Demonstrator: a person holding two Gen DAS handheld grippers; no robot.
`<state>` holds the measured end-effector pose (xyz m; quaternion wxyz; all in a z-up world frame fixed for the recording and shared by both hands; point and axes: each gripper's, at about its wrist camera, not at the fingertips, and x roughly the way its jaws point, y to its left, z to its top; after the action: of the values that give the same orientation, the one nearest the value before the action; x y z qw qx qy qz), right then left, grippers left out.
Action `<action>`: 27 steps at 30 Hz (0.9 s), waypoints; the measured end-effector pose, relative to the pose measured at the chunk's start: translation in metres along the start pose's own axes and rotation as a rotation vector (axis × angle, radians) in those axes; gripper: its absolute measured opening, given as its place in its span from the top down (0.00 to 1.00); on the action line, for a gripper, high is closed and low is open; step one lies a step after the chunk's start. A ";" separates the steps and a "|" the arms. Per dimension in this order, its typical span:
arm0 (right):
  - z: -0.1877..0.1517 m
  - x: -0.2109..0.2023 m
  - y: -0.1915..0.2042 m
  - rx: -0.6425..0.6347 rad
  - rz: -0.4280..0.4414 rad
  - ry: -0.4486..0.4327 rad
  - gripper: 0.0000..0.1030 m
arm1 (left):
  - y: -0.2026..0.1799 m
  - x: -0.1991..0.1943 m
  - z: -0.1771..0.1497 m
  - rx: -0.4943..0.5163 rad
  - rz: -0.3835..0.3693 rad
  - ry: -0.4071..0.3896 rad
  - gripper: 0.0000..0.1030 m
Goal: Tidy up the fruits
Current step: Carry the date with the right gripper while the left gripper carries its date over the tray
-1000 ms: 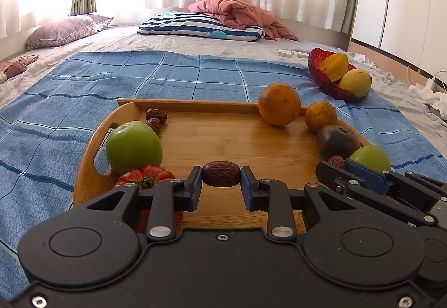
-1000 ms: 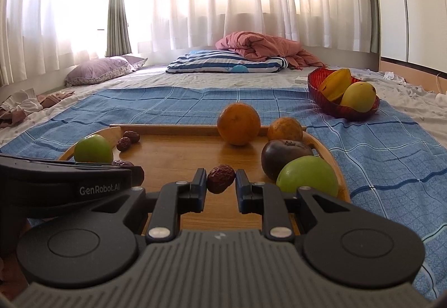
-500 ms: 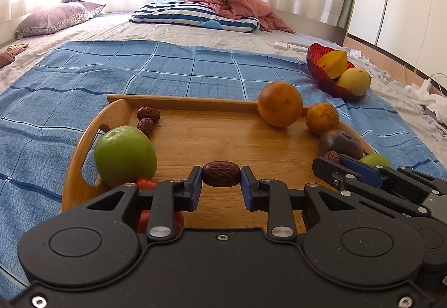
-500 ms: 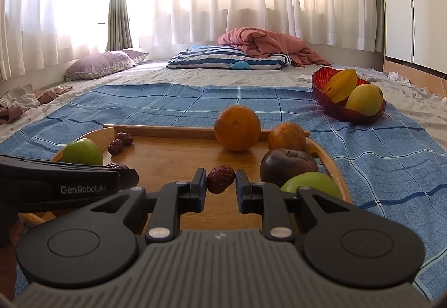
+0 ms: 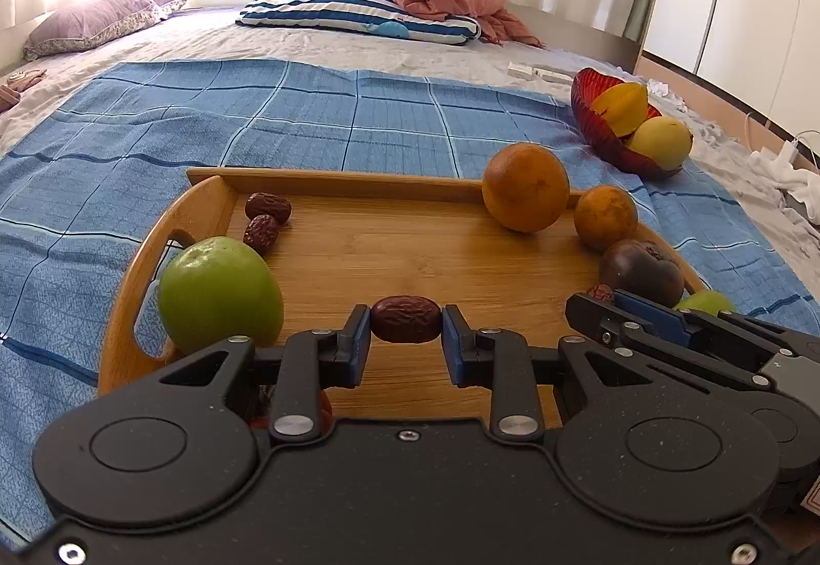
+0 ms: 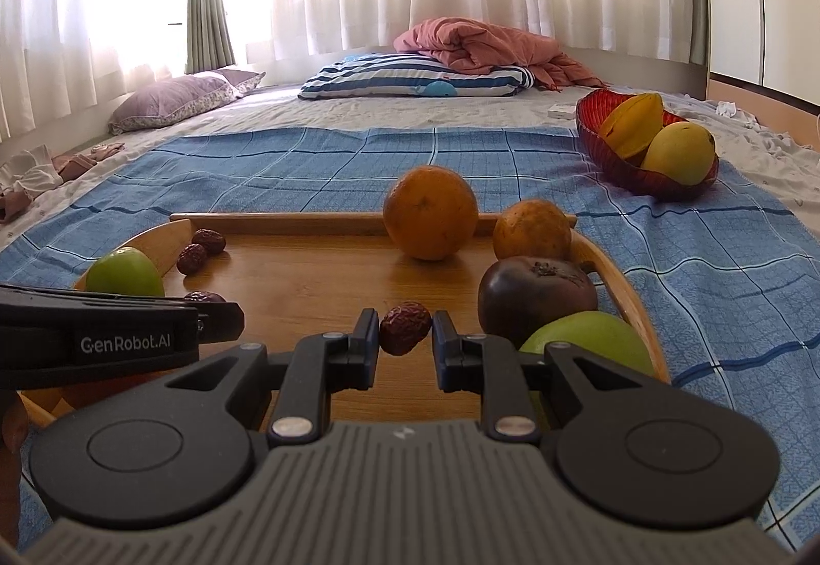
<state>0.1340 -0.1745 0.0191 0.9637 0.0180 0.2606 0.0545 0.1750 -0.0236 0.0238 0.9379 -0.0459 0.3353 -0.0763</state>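
Observation:
A wooden tray [image 5: 359, 183] [image 6: 287, 219] lies on a blue checked cloth. My left gripper [image 5: 406, 326] is shut on a red date [image 5: 406, 319] above the tray's near part. My right gripper [image 6: 406, 331] is shut on another red date [image 6: 405, 326], and shows at the right in the left wrist view [image 5: 615, 314]. On the tray are two loose dates [image 5: 264, 216] at the far left, a green apple [image 5: 220, 293], two oranges [image 5: 525, 193] [image 5: 605, 217], a dark purple fruit [image 5: 640, 273] and a second green apple [image 6: 589, 342].
A red glass bowl [image 5: 594, 129] [image 6: 610, 155] with a starfruit and a yellow mango sits on the cloth at the far right. Pillows and a pink blanket [image 6: 476, 44] lie at the back of the bed. A white cloth [image 5: 784, 185] lies at the right.
Both grippers keep their dates and have moved forward and up a little over the tray. The red fruit below the left gripper has slipped almost out of sight.

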 end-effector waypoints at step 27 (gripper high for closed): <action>0.024 0.036 0.001 -0.009 0.052 0.174 0.75 | 0.005 0.025 0.019 -0.024 -0.023 0.103 0.73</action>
<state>0.1770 -0.1695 0.0212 0.9358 0.0154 0.3426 0.0819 0.2067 -0.0225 0.0223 0.9179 -0.0572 0.3834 -0.0852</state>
